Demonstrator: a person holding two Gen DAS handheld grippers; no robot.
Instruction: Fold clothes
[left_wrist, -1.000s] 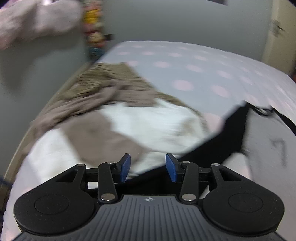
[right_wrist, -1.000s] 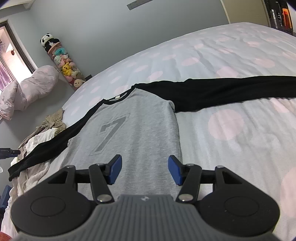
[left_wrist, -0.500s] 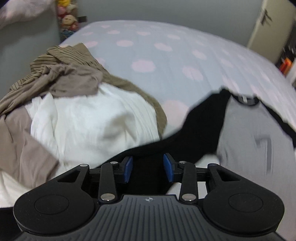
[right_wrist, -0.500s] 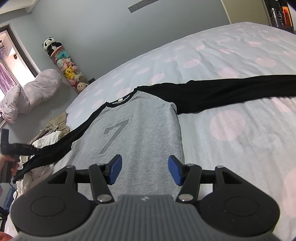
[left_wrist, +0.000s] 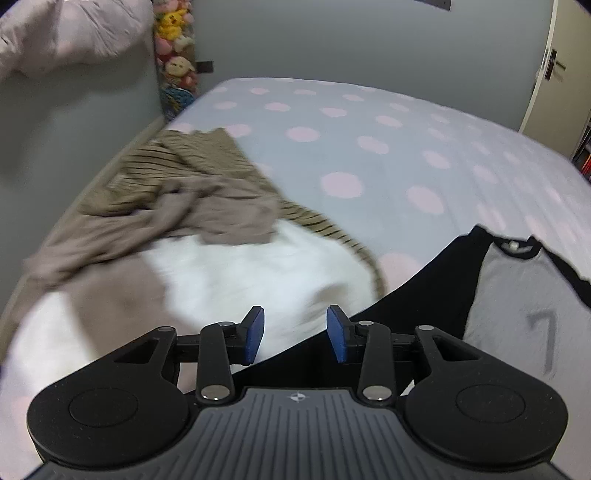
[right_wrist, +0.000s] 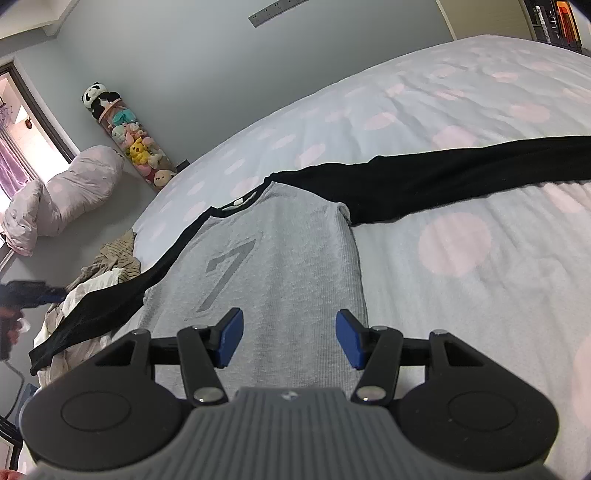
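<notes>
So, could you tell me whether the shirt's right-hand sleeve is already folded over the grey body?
No, the black sleeve lies stretched straight out across the bed.

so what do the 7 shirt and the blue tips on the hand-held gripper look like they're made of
The shirt looks like a soft matte knit, probably cotton jersey: fine ribbed texture shows on the grey body, and the black sleeves lie limp. The blue fingertips of the right hand-held gripper look like smooth matte plastic or rubber; which one is unclear.

Beside my polka-dot bed (right_wrist: 480, 240), a tube of plush toys (right_wrist: 136, 144) stands against the wall, a pink duvet bundle (right_wrist: 62, 195) heaped just beside it.
</notes>
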